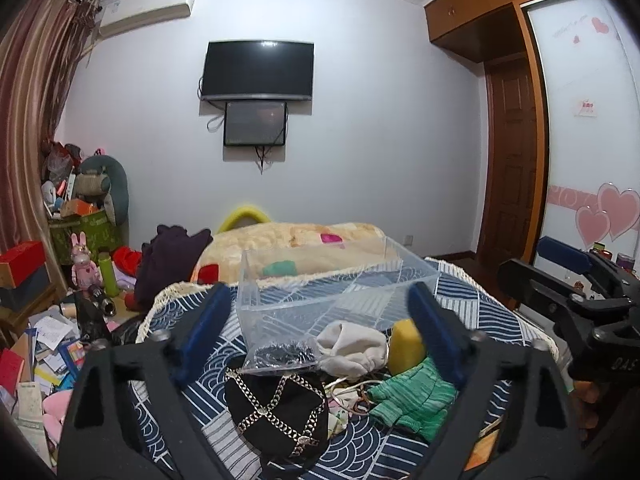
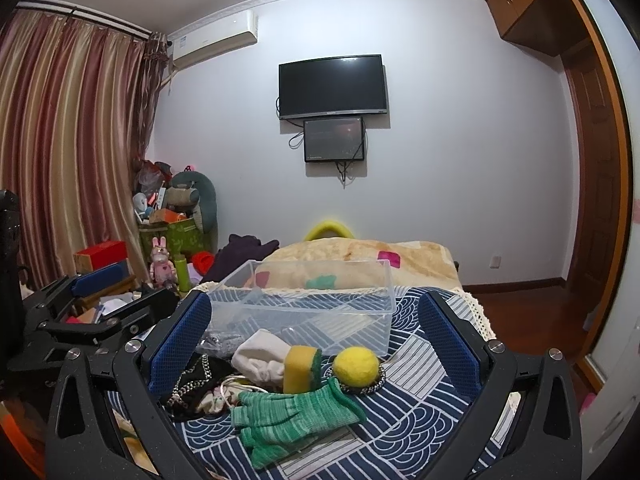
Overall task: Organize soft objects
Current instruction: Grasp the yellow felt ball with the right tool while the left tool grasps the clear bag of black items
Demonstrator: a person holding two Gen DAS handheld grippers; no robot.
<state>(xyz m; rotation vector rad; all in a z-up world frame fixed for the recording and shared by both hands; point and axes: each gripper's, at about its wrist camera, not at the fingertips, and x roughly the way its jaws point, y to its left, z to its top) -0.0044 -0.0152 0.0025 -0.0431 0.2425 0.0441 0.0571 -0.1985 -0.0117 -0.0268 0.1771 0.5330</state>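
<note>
Right-wrist view puts the knitted green glove [image 2: 288, 420] just below and ahead of my right claw [image 2: 316, 340], whose blue pads are spread wide and empty. Its fingers point toward my left, long axis across my reach. My left claw [image 1: 320, 328] is released too, and farther from it. Behind the glove, a clear hard-walled bin [image 2: 312, 304] sits empty on the quilt [image 2: 420, 392].

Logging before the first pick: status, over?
Left gripper and right gripper open, empty. Clear bin empty on bed. Green glove, sponge, yellow ball loose in front.
</note>
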